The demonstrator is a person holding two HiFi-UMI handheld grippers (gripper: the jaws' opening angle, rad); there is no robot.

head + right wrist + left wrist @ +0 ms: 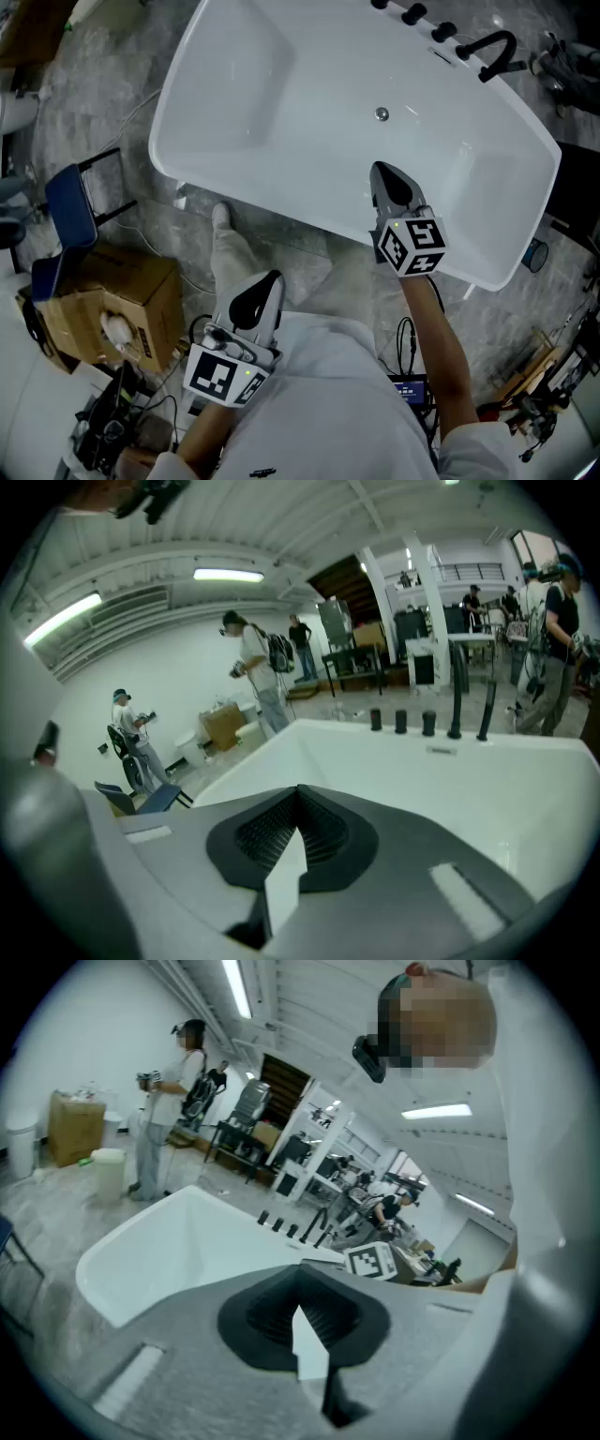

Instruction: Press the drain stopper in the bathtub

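Note:
The white bathtub [167,150] fills the upper part of the head view. Its small round metal drain stopper [381,113] sits on the tub floor near the middle. My right gripper [386,172] is shut and empty; it hovers over the tub's near side, short of the stopper and pointing towards it. My left gripper [271,280] is shut and empty too, held outside the tub above the floor by the person's leg. In the right gripper view the tub [403,761] lies beyond the gripper [298,829]. The stopper does not show in either gripper view.
A black faucet [494,51] and black knobs [412,13] line the tub's far rim. A cardboard box [103,305] and a blue chair [70,202] stand on the floor at left. The person's shoe [222,217] is beside the tub. Other people stand farther off.

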